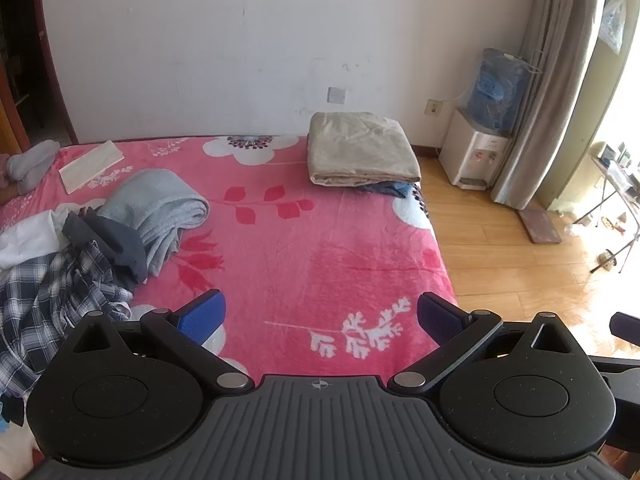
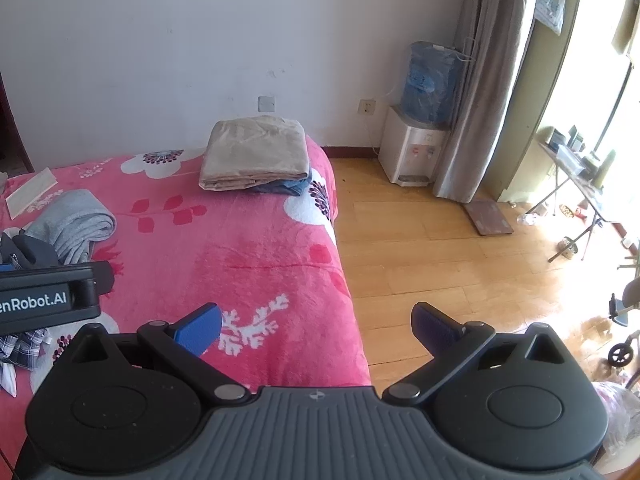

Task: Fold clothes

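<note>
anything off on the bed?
Unfolded heap at the bed's left: plaid shirt, dark garment, grey towel tangled together. Folded beige stack at the far corner looks tidy. Both grippers open, empty.

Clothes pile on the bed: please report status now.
Left gripper open, empty; right gripper open, empty. Unfolded clothes pile untouched at left; beige folded stack at far corner. Nothing in the way.
</note>
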